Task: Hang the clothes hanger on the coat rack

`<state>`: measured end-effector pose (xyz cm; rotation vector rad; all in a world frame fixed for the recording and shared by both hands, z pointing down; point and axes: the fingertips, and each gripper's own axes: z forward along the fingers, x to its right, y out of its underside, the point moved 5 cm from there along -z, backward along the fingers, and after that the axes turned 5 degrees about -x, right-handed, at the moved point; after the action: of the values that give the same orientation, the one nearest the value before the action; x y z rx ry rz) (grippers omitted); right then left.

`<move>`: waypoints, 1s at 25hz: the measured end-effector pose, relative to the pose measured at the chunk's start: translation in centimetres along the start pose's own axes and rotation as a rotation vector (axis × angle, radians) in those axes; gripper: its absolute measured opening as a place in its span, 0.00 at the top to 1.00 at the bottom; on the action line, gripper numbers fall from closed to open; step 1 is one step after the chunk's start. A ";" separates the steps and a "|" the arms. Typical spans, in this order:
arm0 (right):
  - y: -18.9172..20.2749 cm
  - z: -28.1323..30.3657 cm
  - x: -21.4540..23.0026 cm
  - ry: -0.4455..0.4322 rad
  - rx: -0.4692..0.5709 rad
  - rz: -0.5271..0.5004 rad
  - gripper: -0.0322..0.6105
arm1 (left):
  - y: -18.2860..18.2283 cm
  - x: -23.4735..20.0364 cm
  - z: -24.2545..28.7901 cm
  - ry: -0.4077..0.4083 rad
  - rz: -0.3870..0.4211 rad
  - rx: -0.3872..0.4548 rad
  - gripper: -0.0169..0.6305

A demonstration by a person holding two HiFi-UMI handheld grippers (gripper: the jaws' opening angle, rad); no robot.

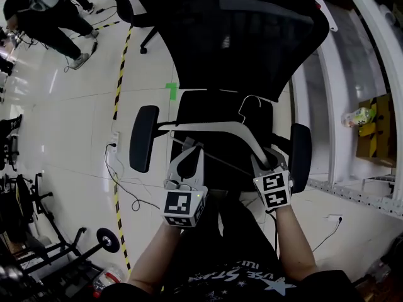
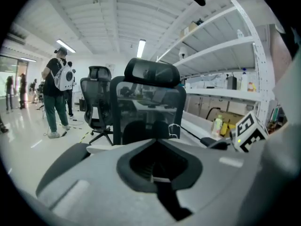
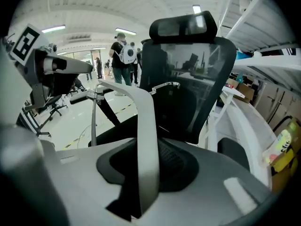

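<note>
Right now you have the clothes hanger (image 1: 214, 126) held in the air between both tools, above the seat of the office chair (image 1: 252, 36) and in front of its backrest. Your right gripper (image 1: 267, 162) is clamped across the hanger's white right shoulder arm; in the right gripper view that broad pale arm runs straight down between the jaws. Your left gripper (image 1: 189, 151) looks pinched nearly closed on the thin lower bar (image 1: 223, 158) near the hanger's left end, though the contact is harder to read there. The metal hook (image 1: 249, 102) stands free at the top, pointing away from you toward the backrest.

No coat rack shows in any view, only the chair, the floor and the shelving (image 1: 352, 74) off to your right, so you have to find it before anything else.

As for handling, the hanger looks like a rigid, light piece with a smooth, probably slippery surface. It should not sag, but it can pivot in a single grip, so two holds set well apart suit it. The wide shoulder arm is the better purchase; the thin bar may roll between the pads. Leave the hook and the neck beneath it uncovered, since that is the part that must go over the rack. The wire hook is likely the one part that could bend if knocked.
</note>
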<state>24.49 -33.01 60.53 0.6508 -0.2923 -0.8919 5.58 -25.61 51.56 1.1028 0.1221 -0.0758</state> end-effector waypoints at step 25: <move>-12.0 -3.0 -3.7 -0.247 0.236 -0.331 0.76 | -4.0 -6.5 -12.2 -0.392 -0.078 0.117 0.97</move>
<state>16.24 -34.31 50.66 0.8230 -0.5268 -1.2716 -2.05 -16.55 43.44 1.1802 -0.1934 -0.3709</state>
